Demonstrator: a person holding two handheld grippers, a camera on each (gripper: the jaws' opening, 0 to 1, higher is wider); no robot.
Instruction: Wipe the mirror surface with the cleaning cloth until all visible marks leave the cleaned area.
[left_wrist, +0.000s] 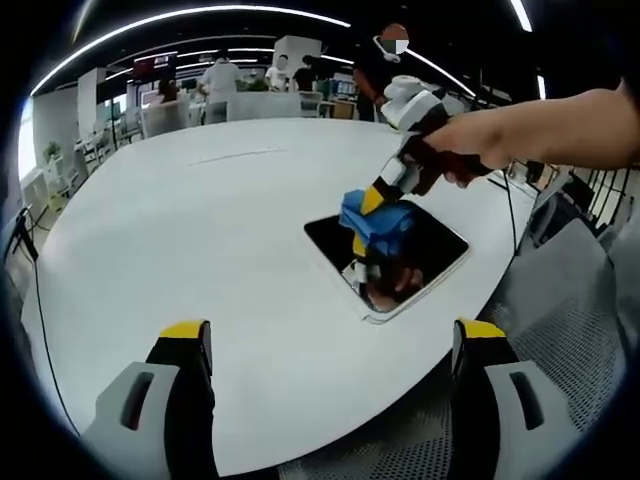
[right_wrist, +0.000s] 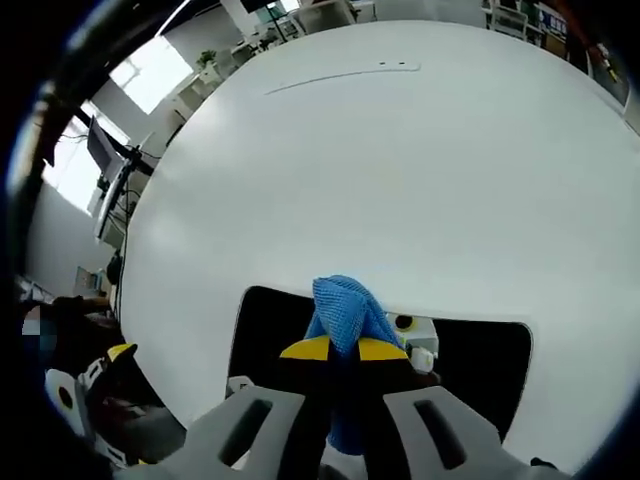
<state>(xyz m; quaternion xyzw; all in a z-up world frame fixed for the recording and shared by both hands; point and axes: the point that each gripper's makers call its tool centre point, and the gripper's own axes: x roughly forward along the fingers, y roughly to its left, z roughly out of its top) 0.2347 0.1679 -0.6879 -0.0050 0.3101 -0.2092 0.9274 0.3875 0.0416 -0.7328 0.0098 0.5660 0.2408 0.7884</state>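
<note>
Right gripper (left_wrist: 372, 203) clenched on blue cloth (right_wrist: 344, 312), pressed onto mirror (left_wrist: 440, 262) near white table (left_wrist: 180, 240) edge; left gripper (left_wrist: 330, 340) released, hovering short of mirror.

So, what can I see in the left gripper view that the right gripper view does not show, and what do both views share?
Left gripper view alone: the left gripper with its jaws wide apart and holding nothing, a person's hand holding the right gripper, and people standing far behind the table.

Right gripper view alone: a bright window at upper left.

Both: the white table, the dark mirror lying flat on it, and the blue cloth clamped in the right gripper over the mirror.
</note>
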